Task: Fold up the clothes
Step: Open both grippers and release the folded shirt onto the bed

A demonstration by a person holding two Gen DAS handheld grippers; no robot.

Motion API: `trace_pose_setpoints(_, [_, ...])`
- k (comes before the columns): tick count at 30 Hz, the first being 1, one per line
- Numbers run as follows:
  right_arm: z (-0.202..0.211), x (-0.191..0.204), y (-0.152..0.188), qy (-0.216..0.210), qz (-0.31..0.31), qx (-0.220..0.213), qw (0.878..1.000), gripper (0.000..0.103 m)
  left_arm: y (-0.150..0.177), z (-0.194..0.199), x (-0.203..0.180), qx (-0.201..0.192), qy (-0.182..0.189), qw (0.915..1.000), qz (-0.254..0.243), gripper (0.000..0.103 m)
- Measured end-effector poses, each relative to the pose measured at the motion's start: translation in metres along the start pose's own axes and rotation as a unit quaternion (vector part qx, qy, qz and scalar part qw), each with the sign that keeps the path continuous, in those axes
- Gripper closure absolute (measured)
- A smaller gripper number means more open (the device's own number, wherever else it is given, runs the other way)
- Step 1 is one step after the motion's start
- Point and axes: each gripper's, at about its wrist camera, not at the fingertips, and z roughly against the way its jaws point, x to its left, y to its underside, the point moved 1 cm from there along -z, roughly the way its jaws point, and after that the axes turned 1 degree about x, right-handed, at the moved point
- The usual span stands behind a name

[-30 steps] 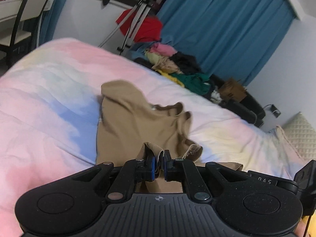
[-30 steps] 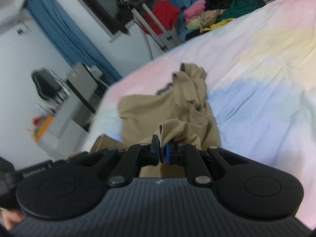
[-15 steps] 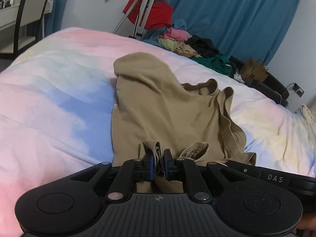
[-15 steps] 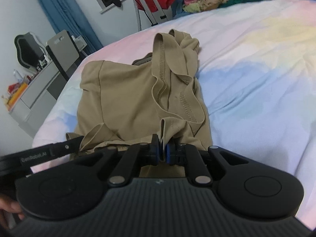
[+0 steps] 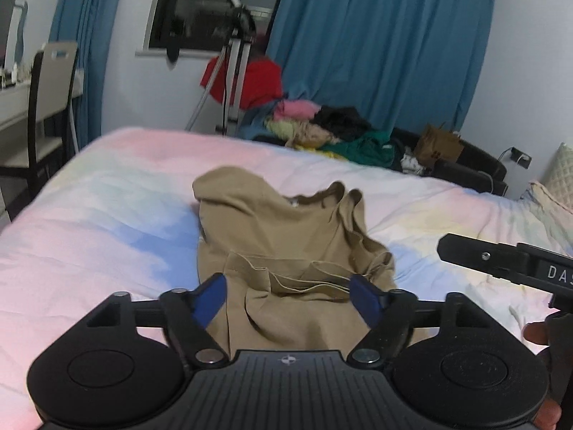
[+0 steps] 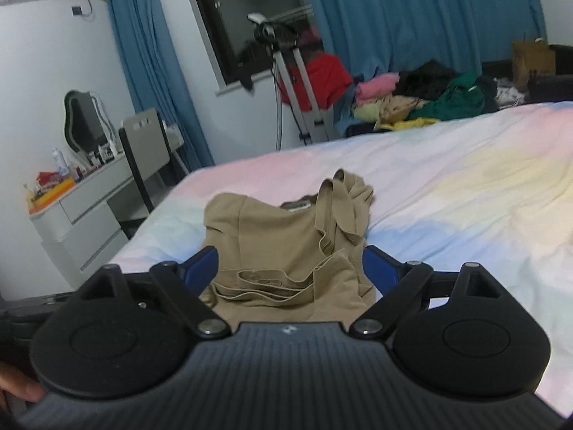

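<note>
So both of my hand-held grippers are letting go right now: the left hand-held gripper [image 5: 288, 295] and the right hand-held gripper [image 6: 290, 268] have their jaws opening wide, pads off the cloth, though the folded-over hem of the tan top [image 5: 286, 236] lies loose in the gap between them. The top sits on the bed [image 5: 107, 215] straight ahead of both, long axis running away from me toward the neckline. Neither hand looks clearly nearer, I'd say.
</note>
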Motion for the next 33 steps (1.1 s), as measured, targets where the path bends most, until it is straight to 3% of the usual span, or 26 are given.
trace_pose_setpoints(6, [0.031, -0.002, 0.004, 0.020, -0.011, -0.016, 1.000, 0.014, 0.010, 0.044, -0.012, -0.033, -0.010, 0.9993, -0.011, 0.004])
trace_pose_setpoints(12, [0.038, 0.002, 0.006, 0.021, 0.005, -0.029, 0.999, 0.014, 0.021, 0.070, -0.021, -0.040, -0.020, 0.9988, -0.018, 0.004])
trace_pose_setpoints(15, [0.038, 0.005, 0.007, 0.026, 0.014, -0.031, 0.999, 0.014, 0.027, 0.072, -0.020, -0.025, -0.017, 0.9995, -0.007, 0.004])
trace_pose_setpoints(20, [0.036, 0.004, 0.008, 0.026, 0.009, -0.026, 0.999, 0.014, 0.043, 0.058, -0.012, 0.047, 0.008, 0.9965, 0.069, 0.004])
trace_pose_setpoints(26, [0.032, -0.004, 0.005, 0.030, -0.001, -0.015, 0.999, 0.014, 0.066, 0.033, -0.008, 0.142, 0.039, 0.9777, 0.150, 0.008])
trace_pose_setpoints(30, [0.029, -0.013, 0.003, 0.041, -0.017, -0.007, 0.999, 0.014, 0.082, 0.039, -0.014, 0.162, 0.047, 0.9743, 0.149, 0.007])
trace_pose_setpoints(33, [0.027, -0.018, 0.003, 0.038, -0.033, 0.003, 0.999, 0.014, 0.091, 0.041, -0.016, 0.179, 0.045, 0.9672, 0.174, 0.007])
